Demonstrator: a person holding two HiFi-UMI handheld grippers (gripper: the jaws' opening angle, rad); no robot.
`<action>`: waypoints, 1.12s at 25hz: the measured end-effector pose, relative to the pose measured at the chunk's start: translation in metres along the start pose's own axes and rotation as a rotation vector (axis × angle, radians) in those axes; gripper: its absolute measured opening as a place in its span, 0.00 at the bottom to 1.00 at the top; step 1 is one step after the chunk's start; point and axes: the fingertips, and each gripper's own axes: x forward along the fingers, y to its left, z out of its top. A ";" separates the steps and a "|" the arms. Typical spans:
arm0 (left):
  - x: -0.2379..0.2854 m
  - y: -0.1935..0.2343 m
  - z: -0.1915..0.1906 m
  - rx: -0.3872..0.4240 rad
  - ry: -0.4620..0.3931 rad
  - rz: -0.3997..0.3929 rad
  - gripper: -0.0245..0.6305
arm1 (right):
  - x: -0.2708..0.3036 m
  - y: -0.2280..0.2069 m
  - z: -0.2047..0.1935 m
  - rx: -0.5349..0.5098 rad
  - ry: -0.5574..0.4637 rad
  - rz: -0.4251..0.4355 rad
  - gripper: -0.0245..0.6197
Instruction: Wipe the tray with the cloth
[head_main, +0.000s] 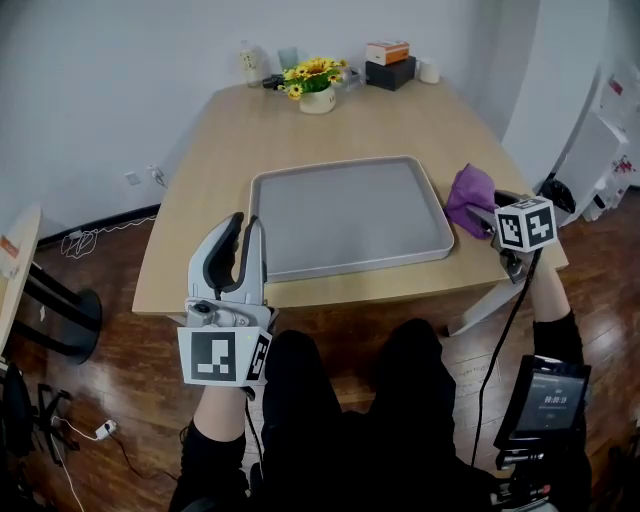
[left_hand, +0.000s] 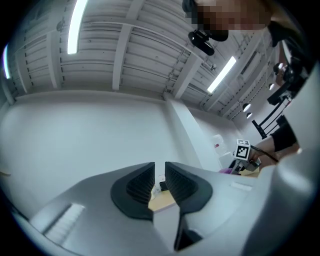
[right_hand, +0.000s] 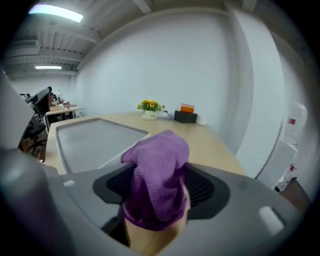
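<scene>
The grey tray (head_main: 340, 215) lies empty on the wooden table (head_main: 230, 150), also seen in the right gripper view as the tray (right_hand: 95, 140) to the left. A bunched purple cloth (head_main: 470, 195) rests on the table just off the tray's right rim. My right gripper (head_main: 490, 218) stands around the cloth (right_hand: 159, 160), which sits upright between the parted jaws; the right gripper (right_hand: 157, 186) does not visibly squeeze it. My left gripper (head_main: 248, 228) hovers at the table's near edge, left of the tray, tilted upward. The left gripper (left_hand: 160, 175) is shut with nothing held.
At the table's far end stand a flower pot (head_main: 317, 85), a bottle (head_main: 248, 62), stacked boxes (head_main: 390, 65) and a white roll (head_main: 430, 72). The person's legs are below the near table edge. A handheld screen (head_main: 548, 400) hangs at lower right.
</scene>
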 end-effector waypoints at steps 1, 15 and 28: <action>0.000 -0.002 -0.001 0.001 0.004 -0.004 0.11 | 0.003 -0.002 -0.006 -0.006 0.041 -0.002 0.63; -0.010 -0.003 0.003 -0.018 0.019 -0.042 0.11 | -0.151 0.042 0.140 0.180 -0.843 -0.103 0.04; -0.009 -0.027 0.016 0.004 -0.011 -0.087 0.10 | -0.189 0.183 0.161 -0.123 -1.087 0.019 0.04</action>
